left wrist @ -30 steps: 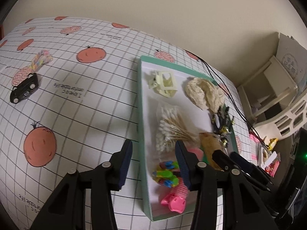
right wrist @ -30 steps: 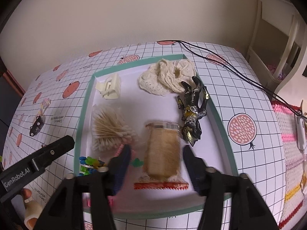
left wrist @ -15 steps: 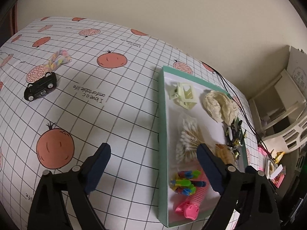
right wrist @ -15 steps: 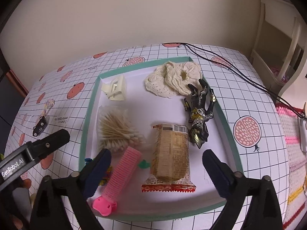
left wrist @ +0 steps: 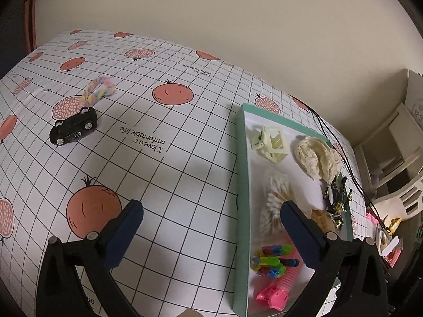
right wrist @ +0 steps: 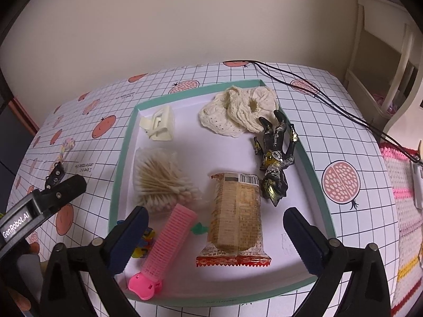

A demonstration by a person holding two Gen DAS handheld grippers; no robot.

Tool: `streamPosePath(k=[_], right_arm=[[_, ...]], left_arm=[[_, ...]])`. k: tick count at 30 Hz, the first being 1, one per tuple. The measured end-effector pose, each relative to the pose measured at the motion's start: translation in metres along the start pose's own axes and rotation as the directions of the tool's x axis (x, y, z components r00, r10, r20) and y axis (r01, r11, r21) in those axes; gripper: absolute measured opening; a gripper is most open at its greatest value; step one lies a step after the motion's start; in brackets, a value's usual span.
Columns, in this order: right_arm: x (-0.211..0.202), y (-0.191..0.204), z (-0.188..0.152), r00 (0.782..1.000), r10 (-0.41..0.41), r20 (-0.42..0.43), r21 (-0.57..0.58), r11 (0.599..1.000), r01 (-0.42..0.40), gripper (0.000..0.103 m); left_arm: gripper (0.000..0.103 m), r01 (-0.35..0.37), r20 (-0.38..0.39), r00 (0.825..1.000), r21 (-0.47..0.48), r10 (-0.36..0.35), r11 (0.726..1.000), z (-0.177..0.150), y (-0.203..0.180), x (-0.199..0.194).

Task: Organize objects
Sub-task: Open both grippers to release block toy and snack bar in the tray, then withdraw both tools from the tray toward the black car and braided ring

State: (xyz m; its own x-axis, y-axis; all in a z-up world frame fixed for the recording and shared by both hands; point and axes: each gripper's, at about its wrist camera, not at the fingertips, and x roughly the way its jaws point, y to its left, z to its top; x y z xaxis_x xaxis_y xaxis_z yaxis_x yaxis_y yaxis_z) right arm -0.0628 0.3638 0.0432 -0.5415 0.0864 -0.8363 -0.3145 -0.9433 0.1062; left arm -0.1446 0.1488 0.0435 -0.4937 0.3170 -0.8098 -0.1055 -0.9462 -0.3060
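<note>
Tablecloth print, ahead of the left jaws, upside down — "I love a c / omfortable life".

White label on the black gripper left of the right jaws — "GenRobot.AI".

Snack packet between the right jaws carries a barcode; digits too small to read.

Green-rimmed tray holds cream hair clip, lace doily, cotton swabs, dark figure, wafer pack, pink roller, colourful toy. Black toy car and pastel rope lie on counter, outside tray.

Teal tray, pink roller
</note>
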Motion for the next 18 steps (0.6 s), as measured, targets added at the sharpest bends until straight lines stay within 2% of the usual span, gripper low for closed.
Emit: streamPosePath(k=[18], right_arm=[[-0.008,0.006,0.005,0.999,-0.015,0.044,-0.001,1.0,0.015,0.103]], left_arm=[[0.103,-0.019,0.004,1.0,-0.005,0.019,1.0,0.007,0.014,-0.005]])
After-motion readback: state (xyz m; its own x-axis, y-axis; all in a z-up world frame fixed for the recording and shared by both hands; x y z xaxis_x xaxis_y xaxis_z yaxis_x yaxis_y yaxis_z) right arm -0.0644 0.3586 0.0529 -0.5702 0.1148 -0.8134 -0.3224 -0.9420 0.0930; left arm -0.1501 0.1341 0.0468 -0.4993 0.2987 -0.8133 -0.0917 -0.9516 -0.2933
